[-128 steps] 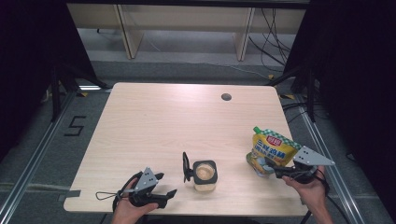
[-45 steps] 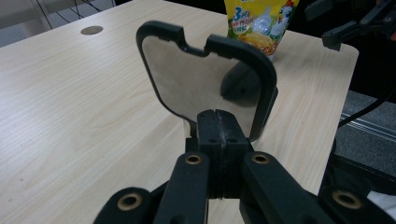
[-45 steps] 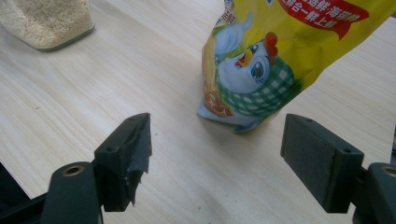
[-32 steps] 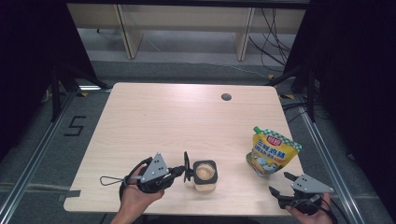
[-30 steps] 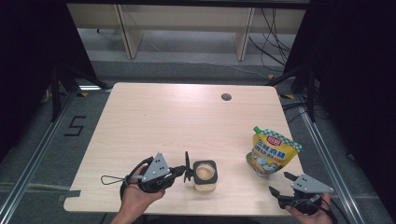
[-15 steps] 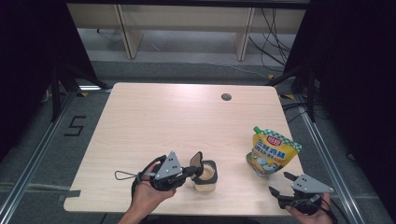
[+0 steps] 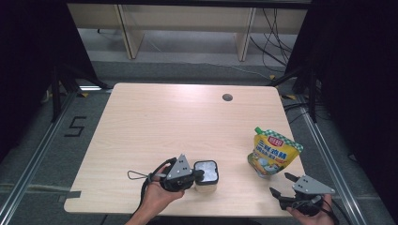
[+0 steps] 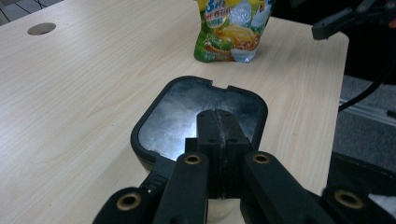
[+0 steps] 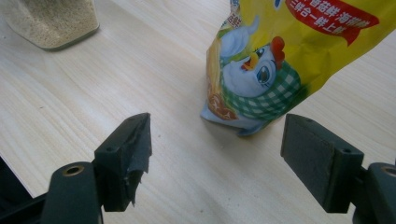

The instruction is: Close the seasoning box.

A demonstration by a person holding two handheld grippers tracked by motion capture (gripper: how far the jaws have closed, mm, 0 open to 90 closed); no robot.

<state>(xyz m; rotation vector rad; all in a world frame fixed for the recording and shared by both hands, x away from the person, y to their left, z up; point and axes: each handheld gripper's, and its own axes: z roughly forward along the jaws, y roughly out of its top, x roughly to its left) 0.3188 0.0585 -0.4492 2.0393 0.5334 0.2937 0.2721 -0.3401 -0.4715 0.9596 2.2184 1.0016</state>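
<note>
Left gripper [image 7: 199, 175] pressed together, tips resting flat on lid [image 8: 201, 114] of small jar [image 7: 206, 172] near front table edge. Right gripper [image 7: 284, 185] spread, idle, well apart beside yellow pouch [image 7: 272, 157]; left hand clearly nearer.

Pale wood-grain tabletop [image 7: 155, 122], matt and smooth

The container lid [image 8: 201, 109] looks like black plastic around a dull, cloudy sheen; the pouch [image 9: 299, 51] is glossy printed film; the jaws are matt black plastic, their pads roughly textured
</note>
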